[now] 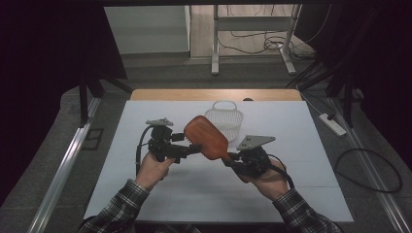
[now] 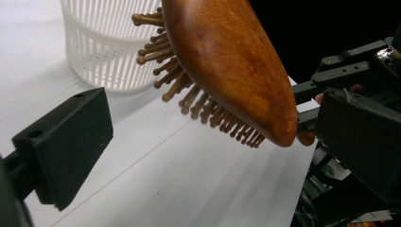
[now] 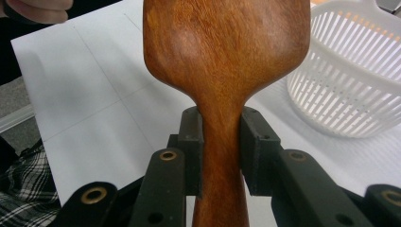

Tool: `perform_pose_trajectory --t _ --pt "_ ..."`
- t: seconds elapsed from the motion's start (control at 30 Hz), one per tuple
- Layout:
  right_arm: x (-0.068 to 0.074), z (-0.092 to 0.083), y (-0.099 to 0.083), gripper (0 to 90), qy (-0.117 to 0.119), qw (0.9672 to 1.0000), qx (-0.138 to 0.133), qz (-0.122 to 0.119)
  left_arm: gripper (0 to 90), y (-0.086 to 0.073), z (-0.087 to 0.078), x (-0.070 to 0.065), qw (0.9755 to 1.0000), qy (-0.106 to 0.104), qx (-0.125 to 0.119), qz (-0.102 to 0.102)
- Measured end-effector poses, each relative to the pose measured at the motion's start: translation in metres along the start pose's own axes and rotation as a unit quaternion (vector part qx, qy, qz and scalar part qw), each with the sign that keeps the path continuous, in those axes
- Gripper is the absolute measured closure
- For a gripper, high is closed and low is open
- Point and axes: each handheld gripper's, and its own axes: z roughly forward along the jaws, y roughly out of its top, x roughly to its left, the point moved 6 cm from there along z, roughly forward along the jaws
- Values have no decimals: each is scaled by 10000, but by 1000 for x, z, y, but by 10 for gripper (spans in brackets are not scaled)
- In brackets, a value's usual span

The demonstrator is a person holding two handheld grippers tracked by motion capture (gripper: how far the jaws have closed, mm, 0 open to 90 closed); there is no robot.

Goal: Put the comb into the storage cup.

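Right gripper view showed the right gripper (image 3: 221, 156) with both black pads pressed against the narrow neck of a wooden hairbrush (image 3: 224, 61), one pad on each side, so the handle was pinched firmly between them. The broad oval head rose straight up from the jaws, its smooth back facing the camera. In the high view the same brush (image 1: 206, 137) was held above the white table (image 1: 301, 194), tilted up and to the left from the right gripper (image 1: 229, 159), its head lying between the two hands.

The left gripper (image 1: 190, 149) sat just beside the brush head in the high view. From the left gripper view its jaws were spread wide, one pad at the left edge and the other at the right, with the brush (image 2: 227, 66) between them and touching neither pad. The wooden bristles (image 2: 198, 101) pointed down and to the left, towards the table.

A white slatted basket (image 1: 224, 121) stood on the table behind the brush, near the far edge, upright, apart from both grippers
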Motion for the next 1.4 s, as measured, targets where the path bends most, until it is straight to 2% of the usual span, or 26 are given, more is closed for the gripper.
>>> perform_pose_trajectory --t 0.3,0.7,0.87,0.97,1.03,1.13,1.23,1.4 --pt "3 2 0 722 35 10000 6 -30 0 3 13 0 9997 -164 82 -140" --pt "6 4 0 722 76 9999 -20 -77 0 6 25 0 9981 -502 115 -334" --pt "7 4 1 722 94 9999 -42 -99 58 6 25 0 9969 -647 99 -426" --pt "7 4 1 722 102 9999 -47 -98 145 6 24 -1 9961 -747 81 -467" --pt "8 5 1 722 110 9999 -56 -101 213 6 24 -2 9947 -893 86 -501" --pt "9 5 0 722 161 9998 -69 -118 265 6 23 -1 9940 -943 71 -557" --pt "8 5 0 722 177 9997 -82 -120 310 6 21 1 9904 -1129 5 -797" --pt "8 7 -1 722 243 9996 -43 -104 371 5 20 3 9854 -1371 -1 -1008"
